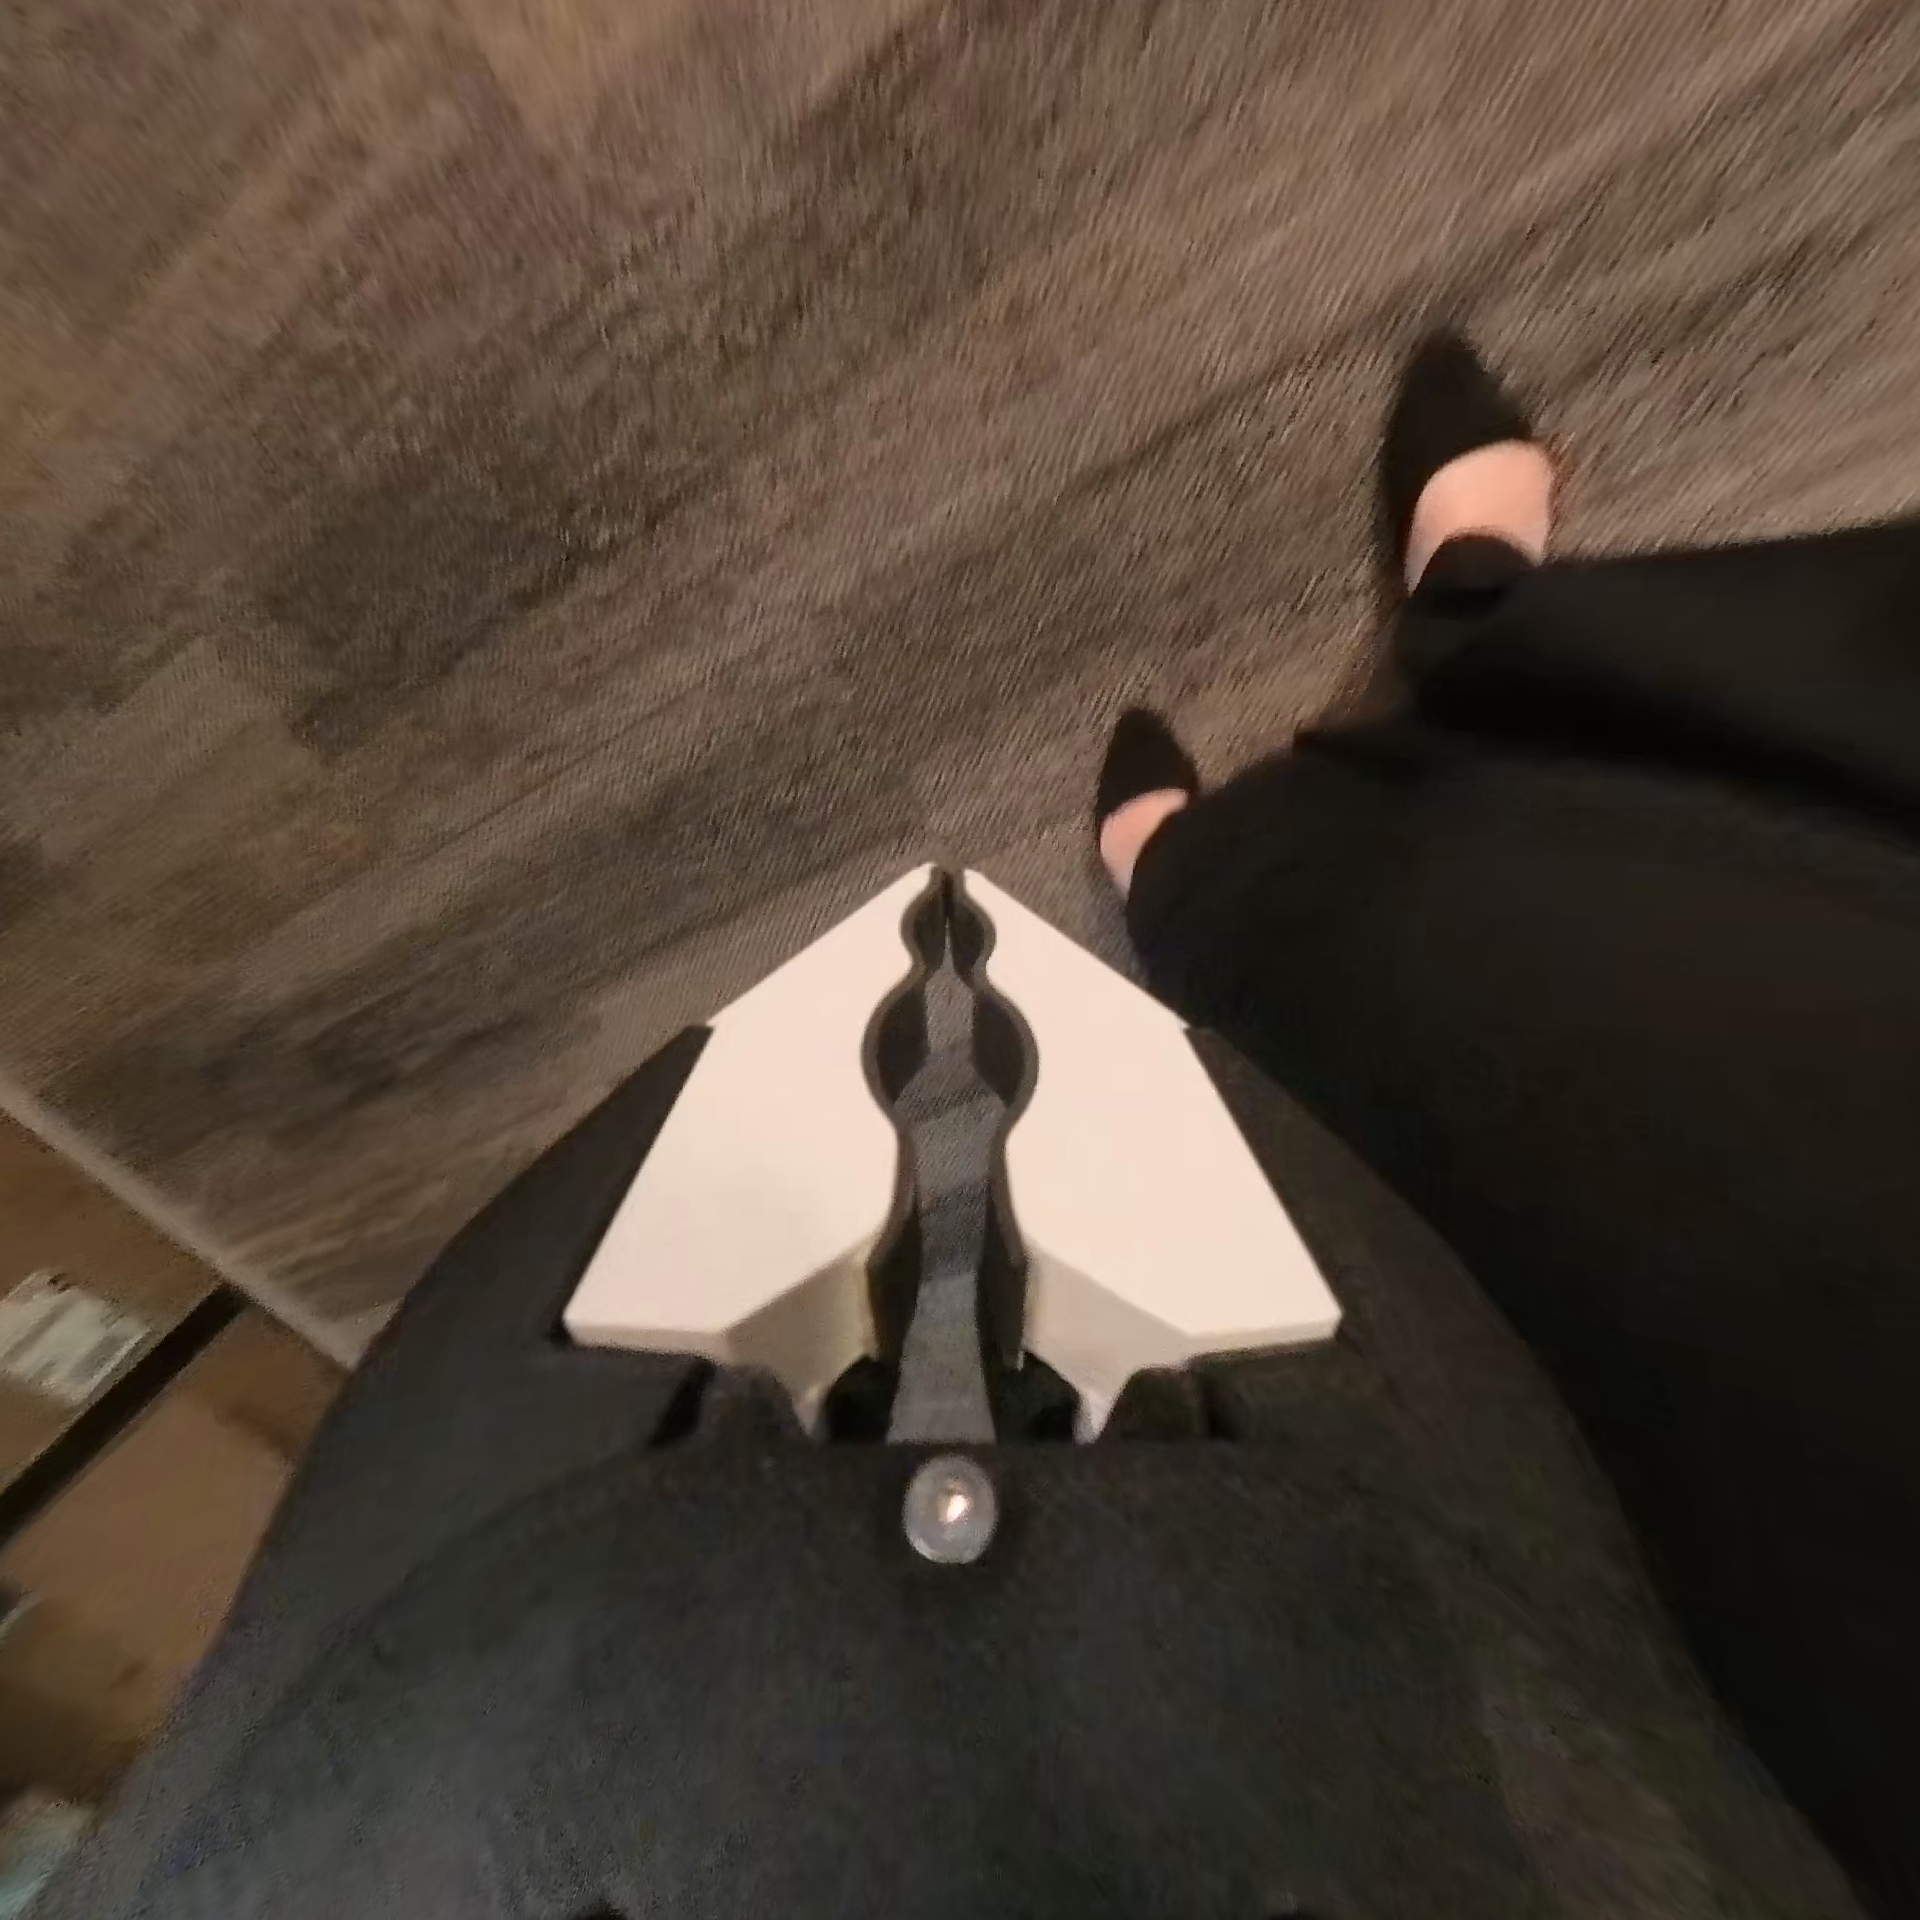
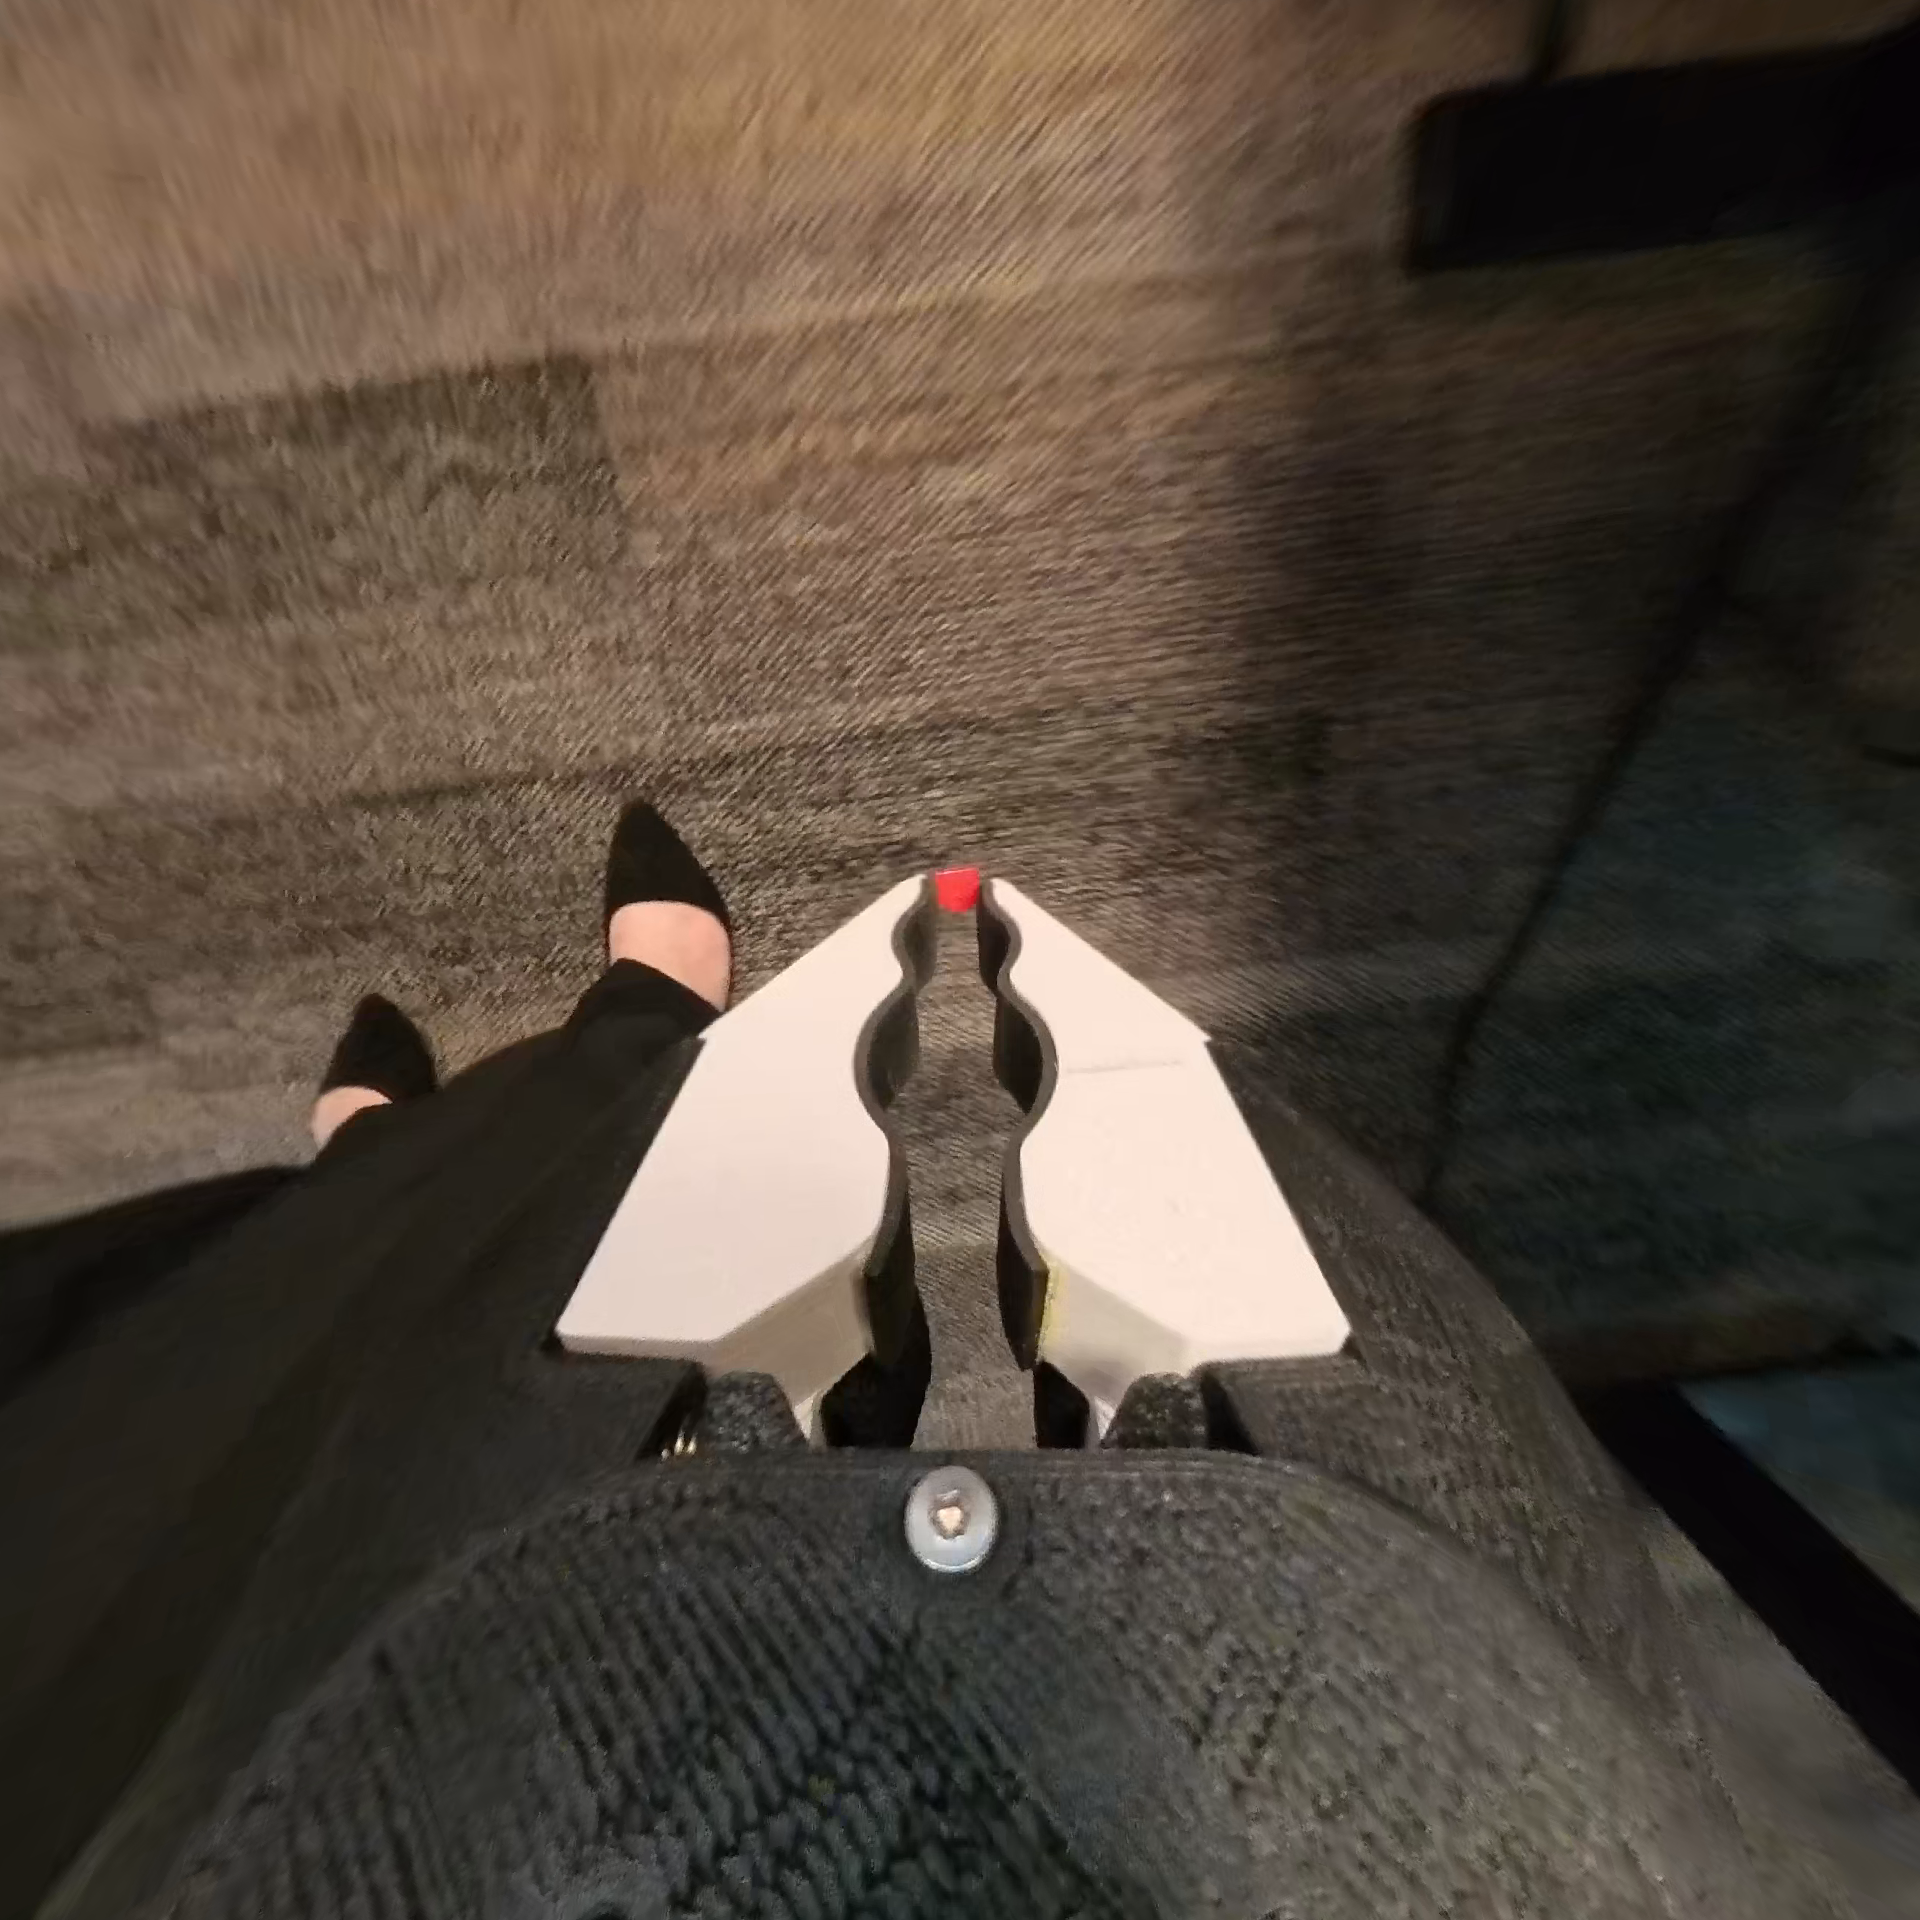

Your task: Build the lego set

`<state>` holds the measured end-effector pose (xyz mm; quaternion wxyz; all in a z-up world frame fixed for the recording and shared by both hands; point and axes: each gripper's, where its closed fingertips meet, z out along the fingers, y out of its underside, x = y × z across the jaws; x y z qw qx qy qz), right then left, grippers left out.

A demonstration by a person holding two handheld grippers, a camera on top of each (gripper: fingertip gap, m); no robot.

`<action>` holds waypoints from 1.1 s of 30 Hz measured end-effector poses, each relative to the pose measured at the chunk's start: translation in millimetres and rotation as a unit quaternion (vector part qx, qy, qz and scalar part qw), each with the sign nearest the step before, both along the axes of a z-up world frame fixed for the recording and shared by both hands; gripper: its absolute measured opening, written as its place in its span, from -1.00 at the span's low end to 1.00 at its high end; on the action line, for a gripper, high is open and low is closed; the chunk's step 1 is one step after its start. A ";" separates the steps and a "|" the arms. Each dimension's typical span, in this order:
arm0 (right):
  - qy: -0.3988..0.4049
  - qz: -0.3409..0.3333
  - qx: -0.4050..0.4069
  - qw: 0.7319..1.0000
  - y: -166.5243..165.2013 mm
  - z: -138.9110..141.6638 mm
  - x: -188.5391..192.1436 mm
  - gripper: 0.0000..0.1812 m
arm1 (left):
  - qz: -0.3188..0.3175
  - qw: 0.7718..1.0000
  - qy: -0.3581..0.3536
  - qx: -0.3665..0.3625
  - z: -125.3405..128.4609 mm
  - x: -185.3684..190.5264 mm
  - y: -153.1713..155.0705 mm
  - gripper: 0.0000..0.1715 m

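Note:
My right gripper (image 2: 957, 891) points down at the carpet and is shut on a small red lego piece (image 2: 956, 889) pinched between its white fingertips. My left gripper (image 1: 945, 881) also points down at the carpet; its white fingers meet at the tips and hold nothing. No other lego parts or baseplate show in either view. Both views are blurred by motion.
Grey-brown carpet (image 1: 727, 468) fills both views. A person's black trouser legs (image 1: 1507, 1039) and black pointed shoes (image 2: 660, 868) stand beside the grippers. A dark object (image 2: 1662, 156) lies at the upper right. Cardboard boxes (image 1: 125, 1455) and a dark bar sit at lower left.

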<state>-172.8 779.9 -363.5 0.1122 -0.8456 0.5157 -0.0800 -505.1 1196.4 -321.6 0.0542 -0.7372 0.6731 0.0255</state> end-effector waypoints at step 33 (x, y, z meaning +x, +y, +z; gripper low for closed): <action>0.085 -0.928 -0.069 0.356 379.9 127.8 -837.8 -0.94 | -0.753 0.654 -0.076 -0.020 57.4 278.9 -229.7 -1.00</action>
